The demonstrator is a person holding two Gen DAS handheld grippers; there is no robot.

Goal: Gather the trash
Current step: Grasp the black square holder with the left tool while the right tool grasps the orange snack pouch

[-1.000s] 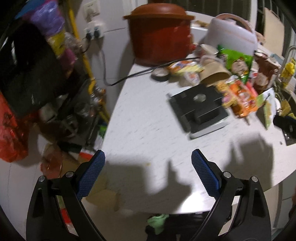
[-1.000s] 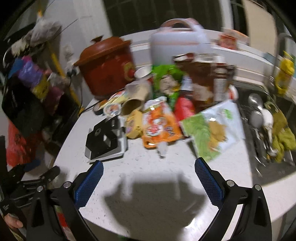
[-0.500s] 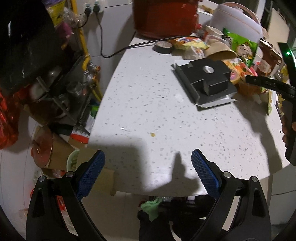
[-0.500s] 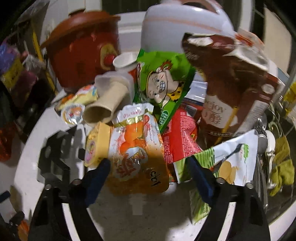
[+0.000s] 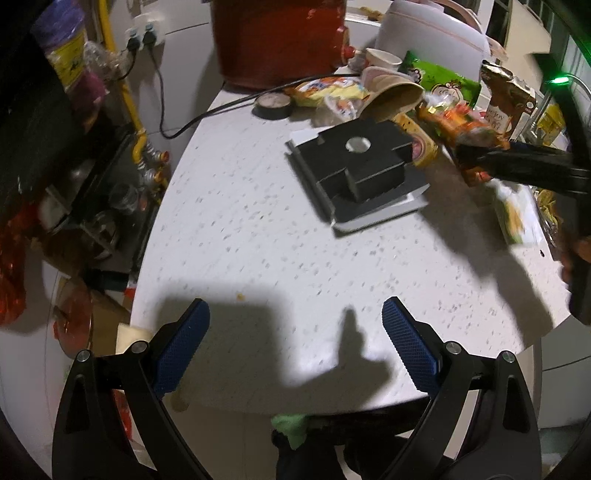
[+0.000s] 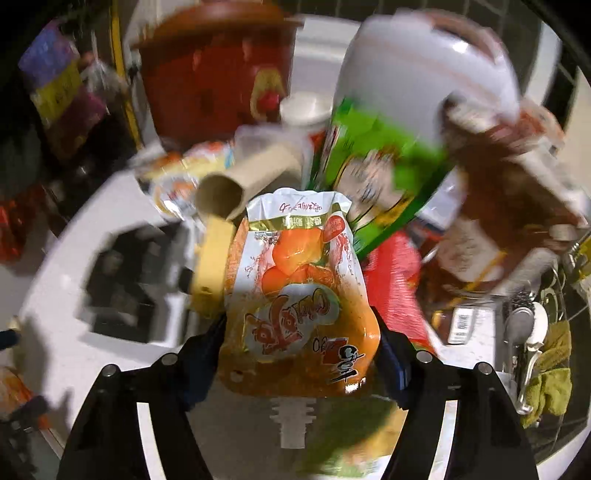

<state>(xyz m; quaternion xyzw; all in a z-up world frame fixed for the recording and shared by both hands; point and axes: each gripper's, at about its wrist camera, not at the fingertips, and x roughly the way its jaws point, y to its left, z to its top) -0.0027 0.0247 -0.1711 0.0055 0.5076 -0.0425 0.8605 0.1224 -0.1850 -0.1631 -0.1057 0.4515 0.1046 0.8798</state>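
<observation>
An orange juice pouch (image 6: 299, 295) fills the middle of the right wrist view, its white spout pointing toward the camera. My right gripper (image 6: 301, 339) is shut on its lower sides and holds it lifted over the trash pile. In the left wrist view the pouch (image 5: 461, 125) shows at the right, held by the black right gripper. Behind it lie a green snack bag (image 6: 373, 170), a tipped paper cup (image 6: 240, 177), a red wrapper (image 6: 395, 273) and a brown carton (image 6: 506, 206). My left gripper (image 5: 295, 343) is open and empty above the near counter edge.
A black block on a white plate (image 5: 358, 166) sits mid-counter. A red cooker (image 5: 277, 37) and a white rice cooker (image 5: 428, 33) stand at the back. A black tape roll (image 5: 273, 105) and power cord lie near them. A sink with utensils (image 6: 528, 332) is at right.
My right gripper has closed on the orange pouch and raised it from the pile. My left gripper has stayed open and shifted slightly over the near counter edge.
</observation>
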